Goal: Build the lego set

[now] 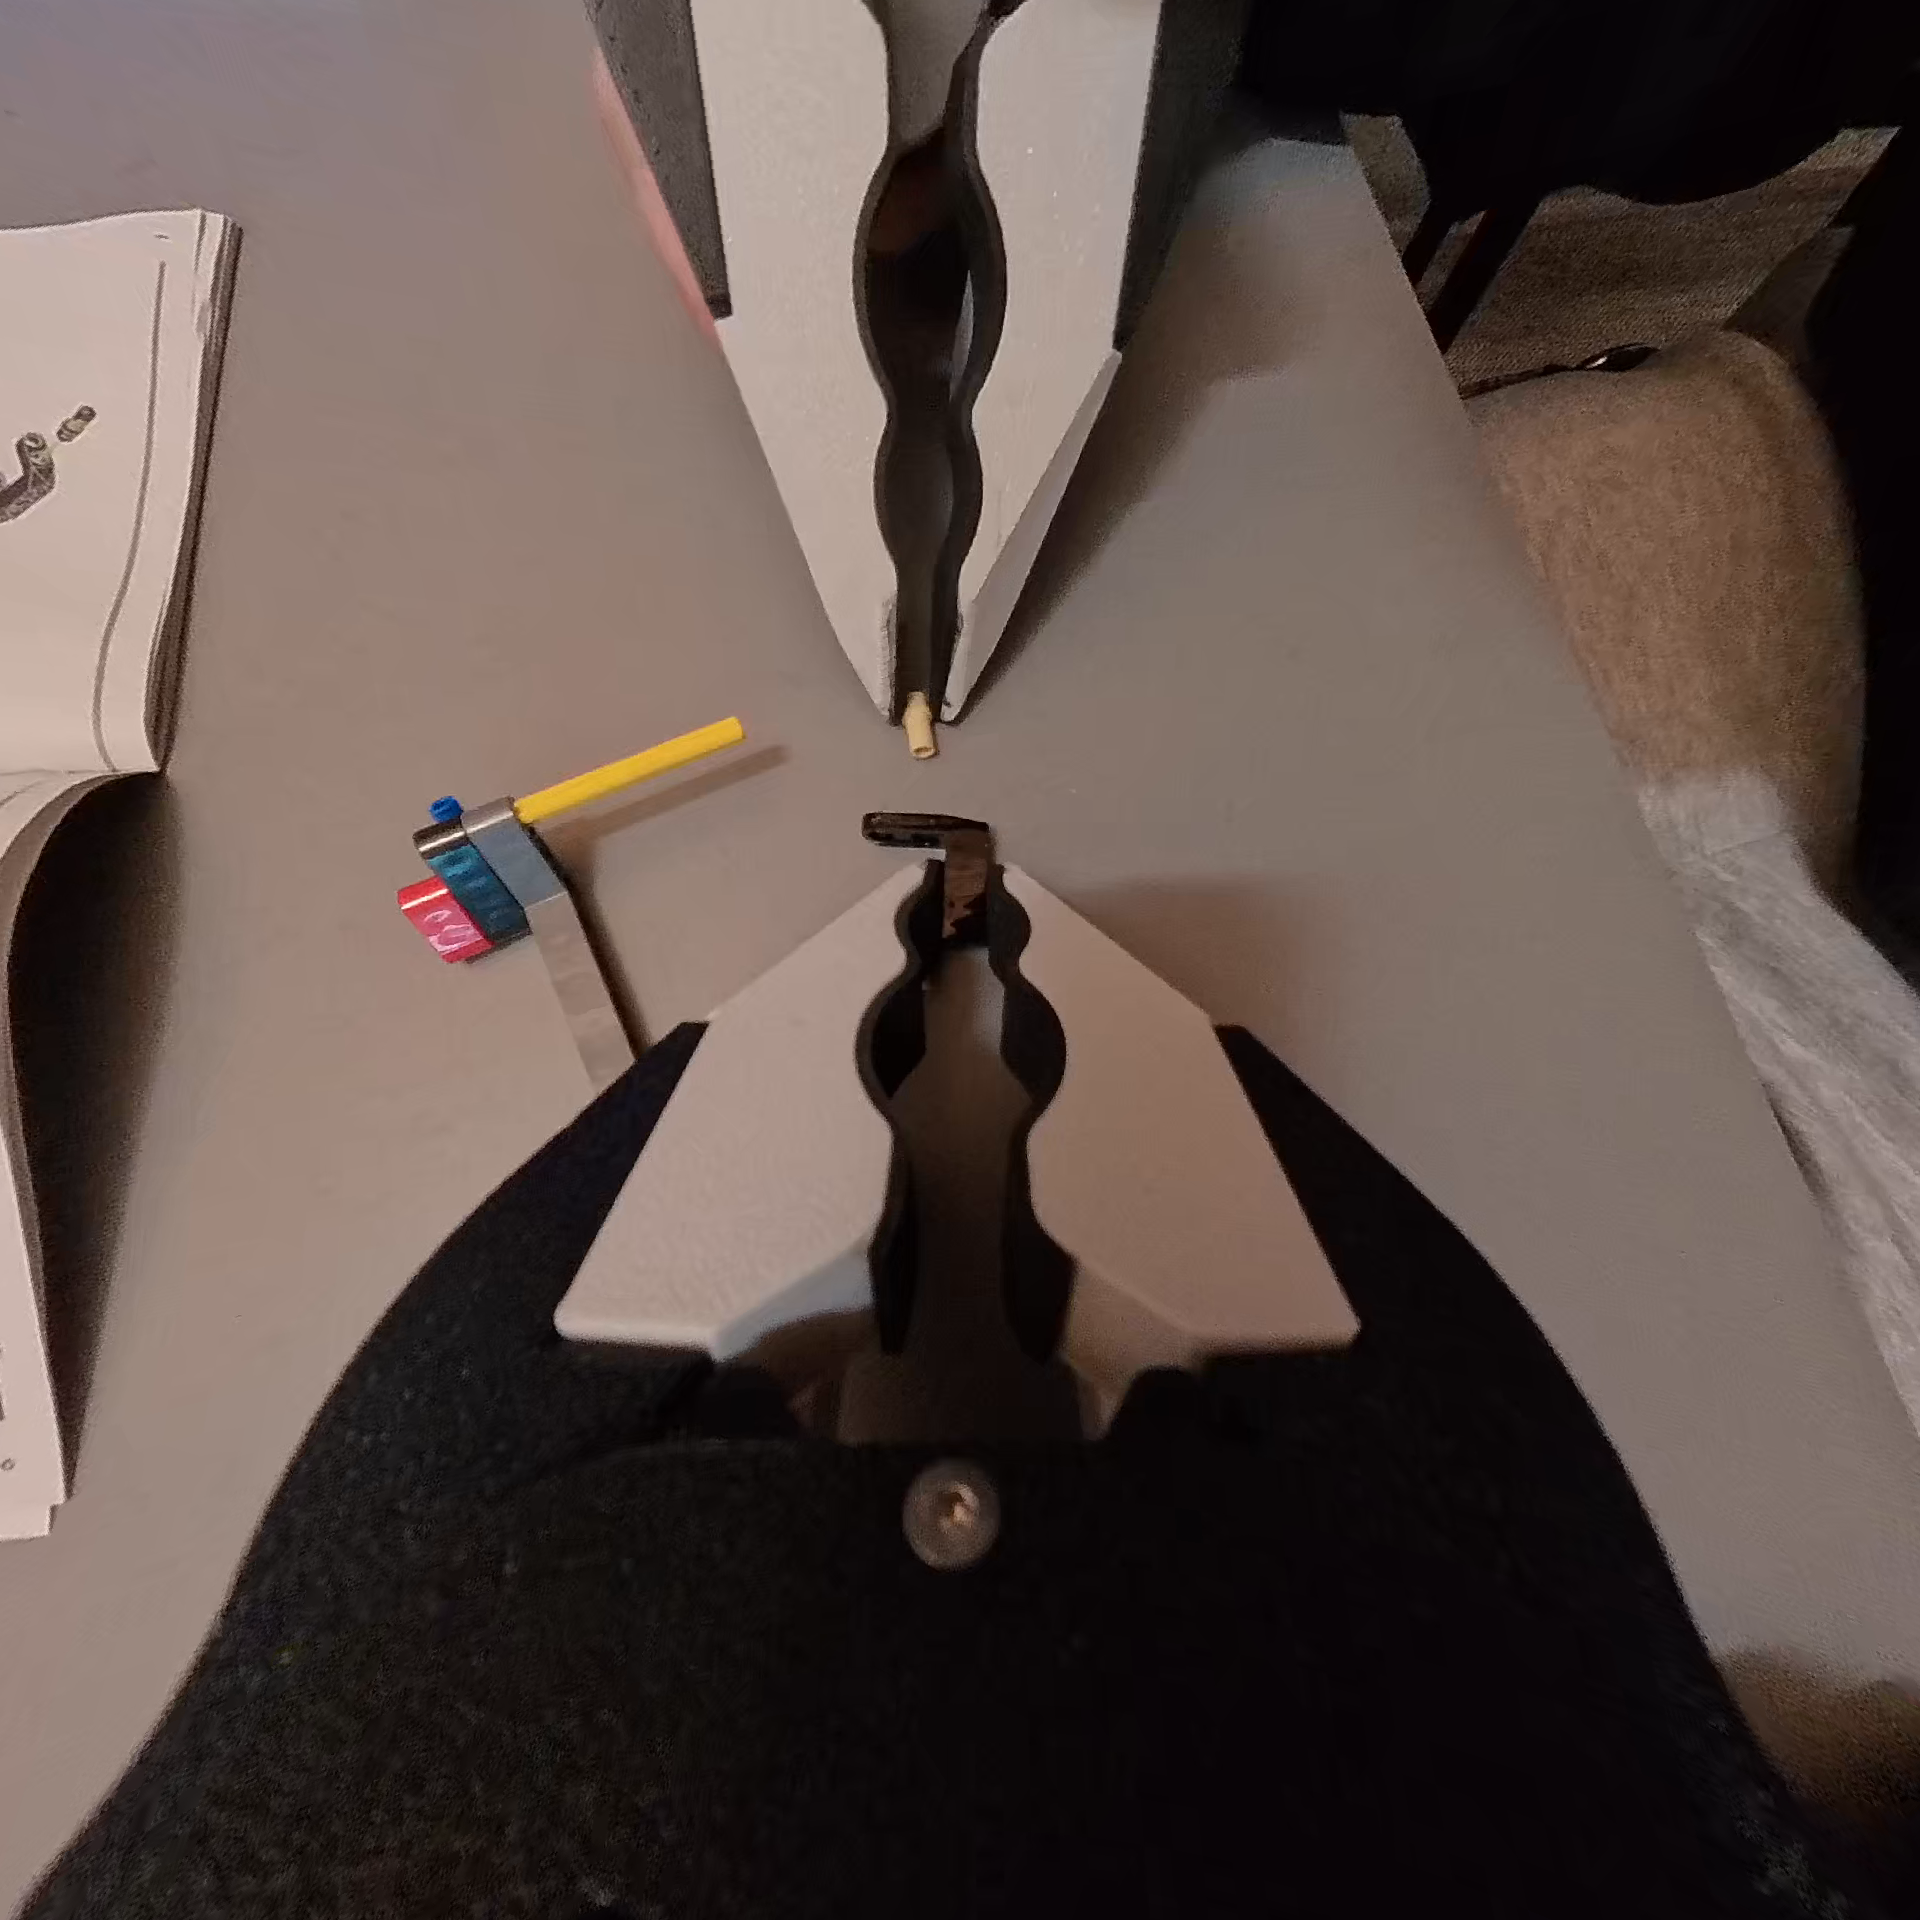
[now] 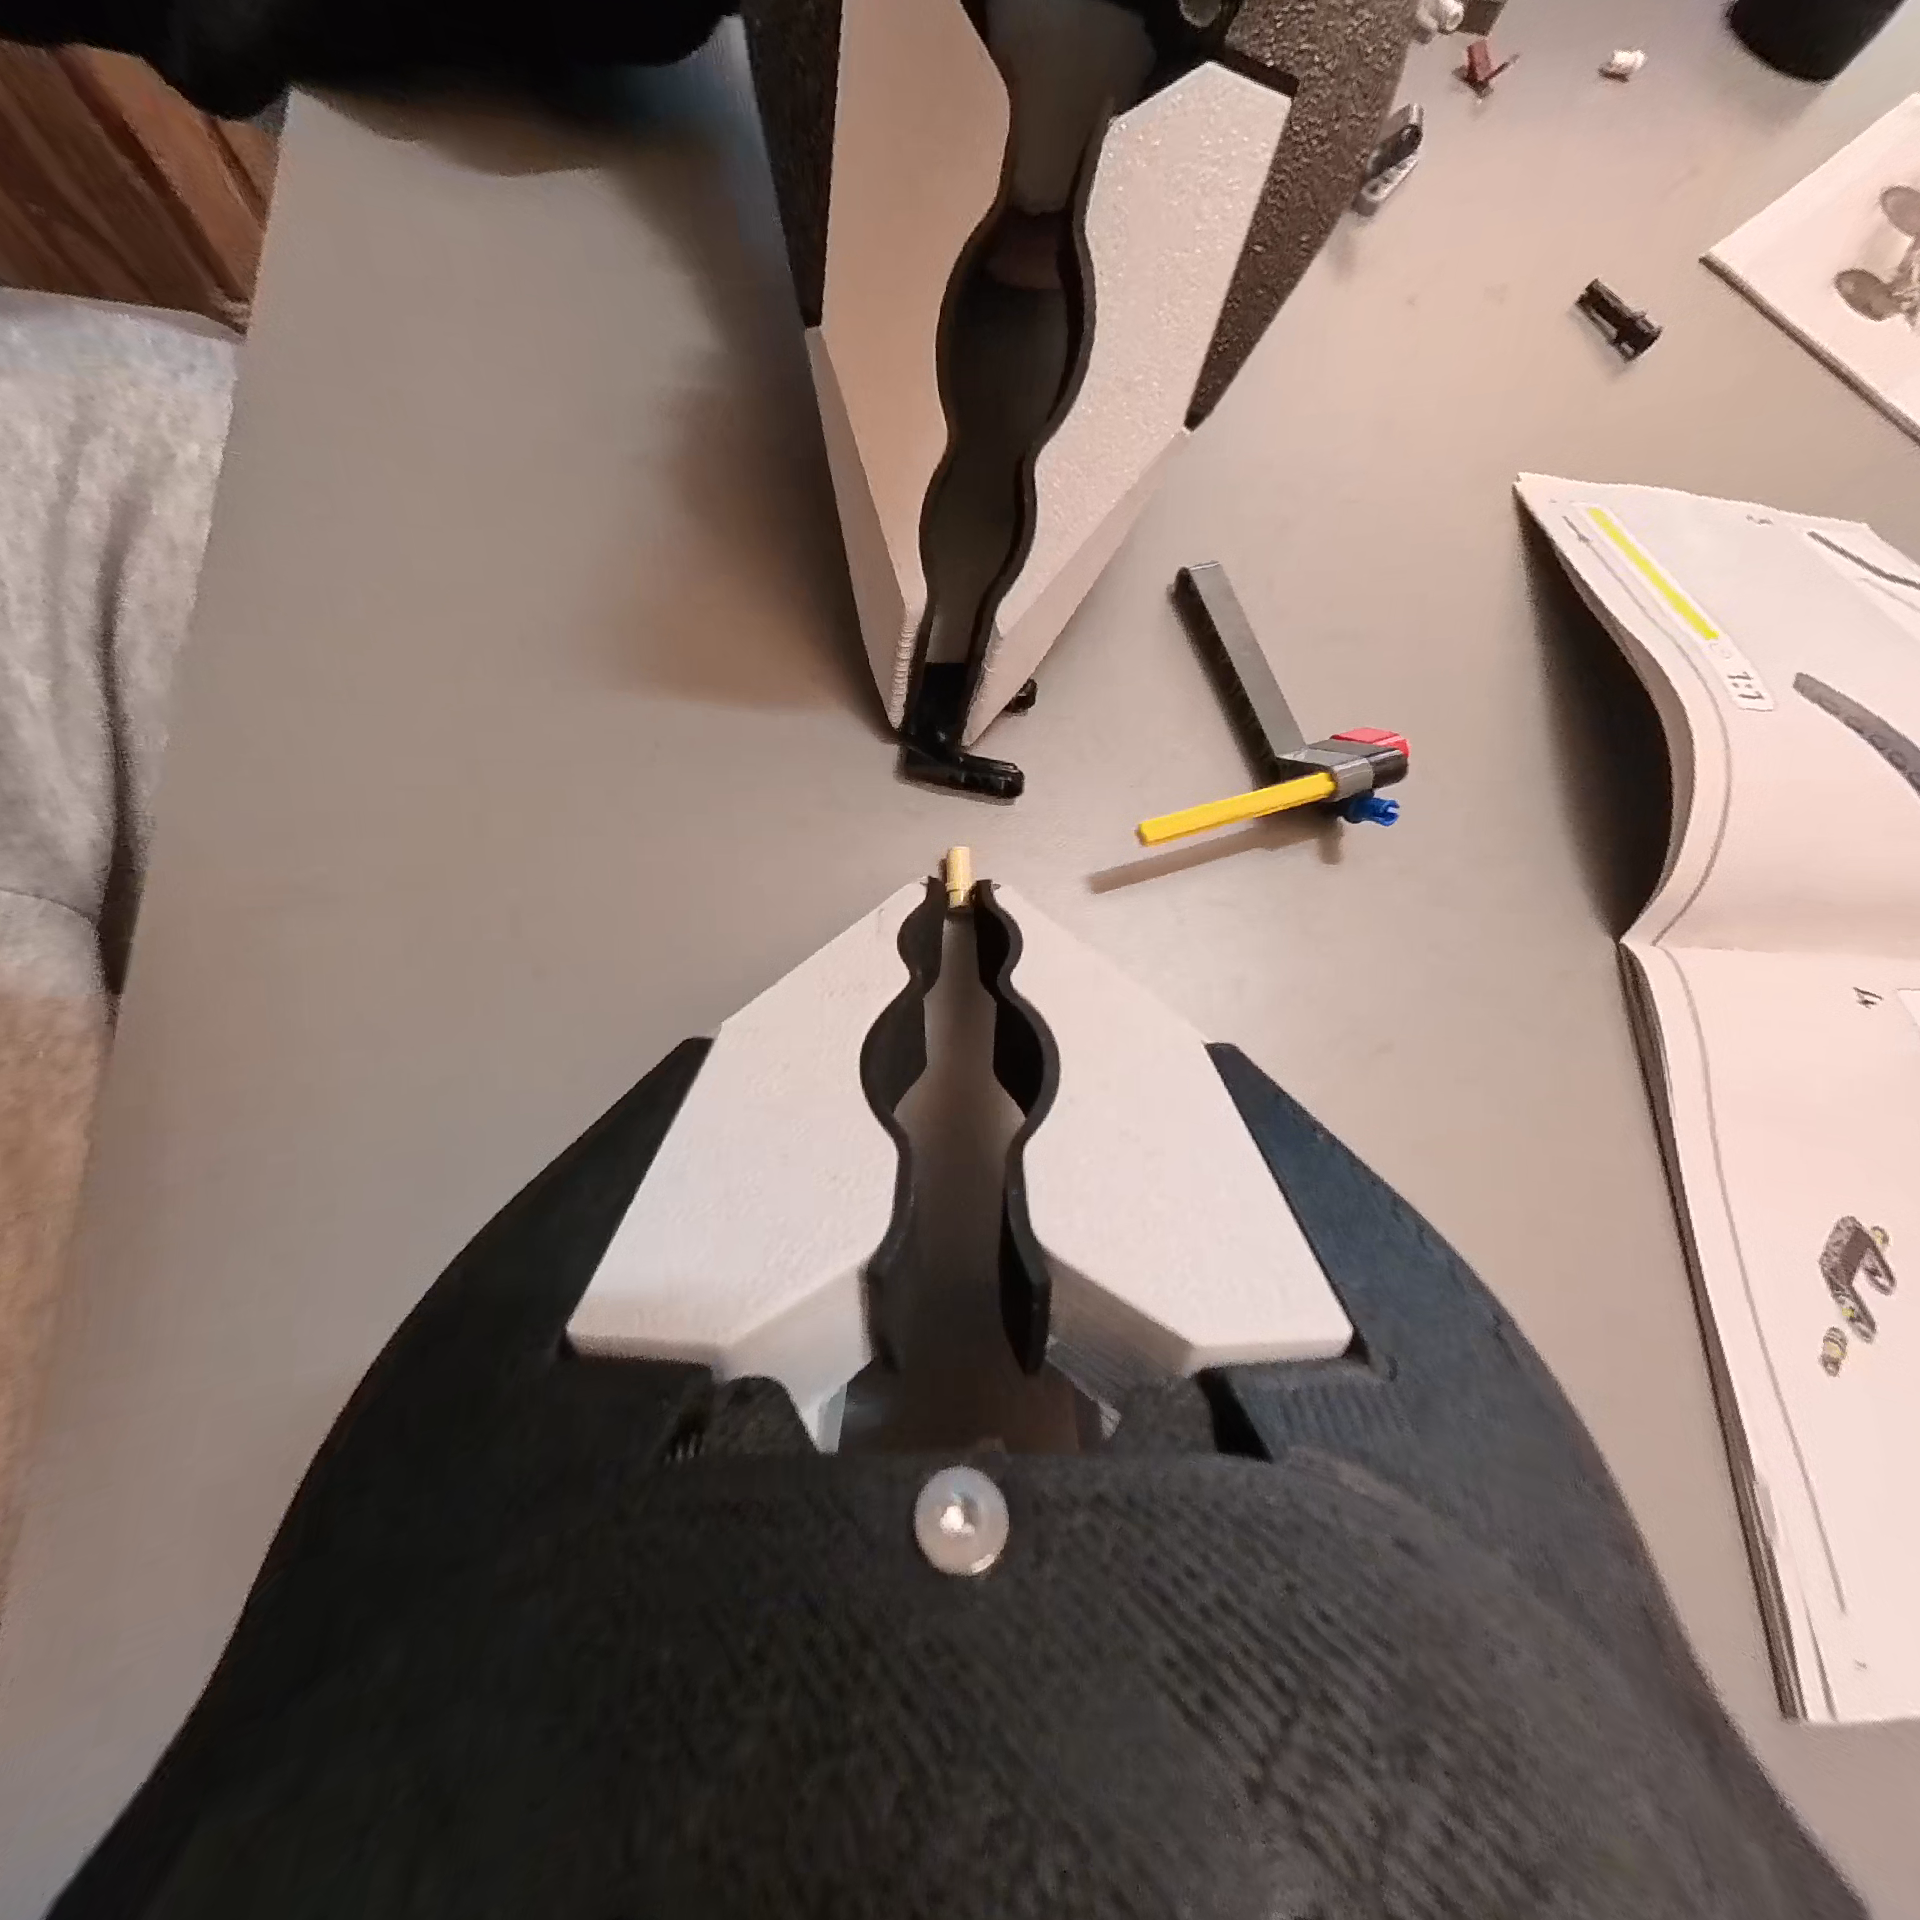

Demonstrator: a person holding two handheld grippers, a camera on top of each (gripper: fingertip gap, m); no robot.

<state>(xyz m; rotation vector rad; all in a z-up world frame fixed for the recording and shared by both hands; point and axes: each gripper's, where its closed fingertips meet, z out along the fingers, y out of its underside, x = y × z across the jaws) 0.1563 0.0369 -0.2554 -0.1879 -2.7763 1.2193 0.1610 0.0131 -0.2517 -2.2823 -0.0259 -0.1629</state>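
My left gripper [image 1: 951, 868] is shut on a black L-shaped lego piece [image 1: 925, 828] held just above the grey table. My right gripper [image 2: 958, 891] is shut on a small tan pin [image 2: 957, 870]. The two grippers face each other tip to tip, a short gap apart: the right gripper with the tan pin [image 1: 918, 734] shows in the left wrist view, and the left gripper with the black piece [image 2: 956, 750] shows in the right wrist view. A small lego assembly [image 1: 488, 878] with a yellow axle [image 1: 634, 771], grey beam, blue pin and red and teal parts lies beside them; it also shows in the right wrist view [image 2: 1340, 774].
An open instruction booklet [image 2: 1766, 935] lies on the grey table [image 1: 416, 520], also in the left wrist view [image 1: 94, 520]. Loose small pieces [image 2: 1617, 317] lie at the far right of the right wrist view. A beige and white fabric [image 1: 1714, 675] lies past the table edge. Only a small space, under 4 cm, lies between the two pairs of fingers.
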